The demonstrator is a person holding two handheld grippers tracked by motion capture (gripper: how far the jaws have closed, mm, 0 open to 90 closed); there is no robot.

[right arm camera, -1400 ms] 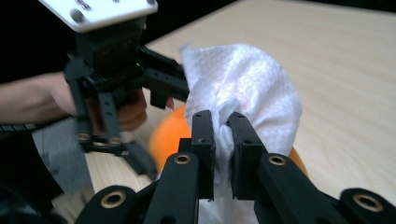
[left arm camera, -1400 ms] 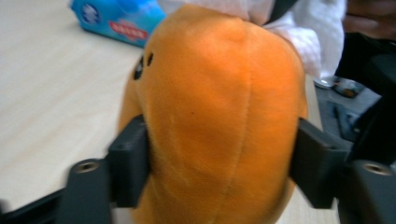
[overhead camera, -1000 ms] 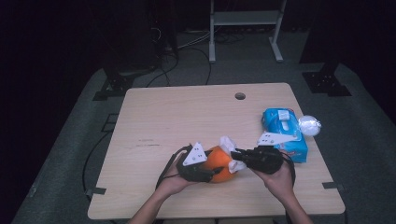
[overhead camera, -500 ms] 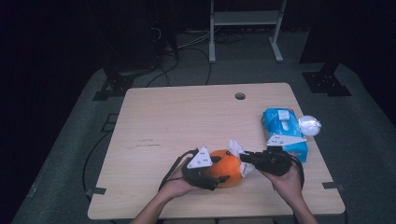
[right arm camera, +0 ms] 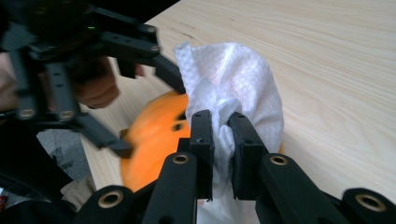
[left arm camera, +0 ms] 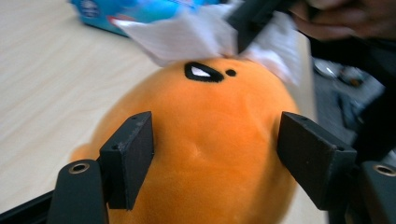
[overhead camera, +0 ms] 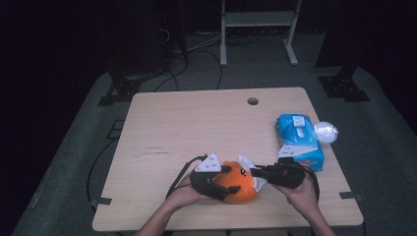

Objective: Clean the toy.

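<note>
The orange plush toy (overhead camera: 237, 183) sits near the 6 o'clock edge of the tabletop (overhead camera: 196, 123). The left hand-held gripper (left arm camera: 217, 158) has just been opening, its jaws apart around the toy. The right hand-held gripper (right arm camera: 220, 140) is clamped on a white tissue (right arm camera: 233, 79) at the toy's 3 o'clock side

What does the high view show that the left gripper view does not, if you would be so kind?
The high view adds the table's round hole and a pale round object beside the blue tissue pack. The left gripper view adds the orange plush toy's black eye mark and the left gripper's jaws, which have just been opening, straddling the toy. Both share the toy, the pack, and the right gripper shut on a white tissue.
</note>
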